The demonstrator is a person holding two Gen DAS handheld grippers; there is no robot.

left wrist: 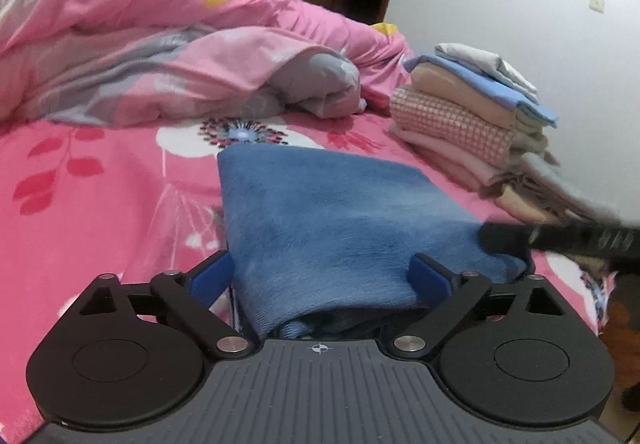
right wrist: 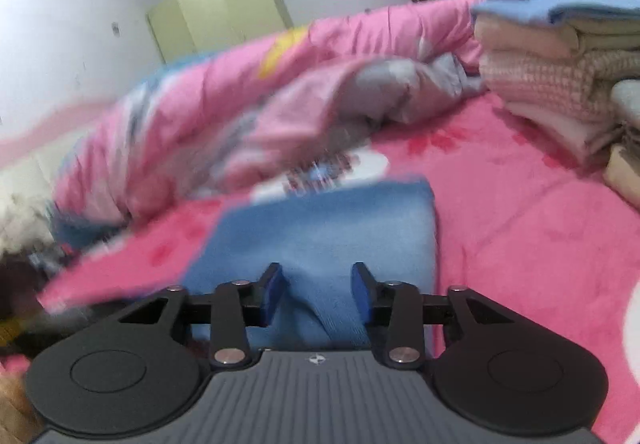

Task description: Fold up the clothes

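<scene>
Had blue towel (left wrist: 320,212) folded near stack (left wrist: 472,112) on bed (left wrist: 100,204), left hand-held gripper (left wrist: 320,276) spread wide, right hand-held gripper (right wrist: 318,292) pinching a ridge, stacking left.

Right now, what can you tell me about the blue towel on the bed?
The blue towel is soft and fuzzy, folded into a thick pad with layers showing at its near edge. It lies on the pink flowered sheet, in front of the stack of folded clothes. The left gripper has wide open jaws around its near edge. The right gripper has a raised fold between its jaws.
</scene>
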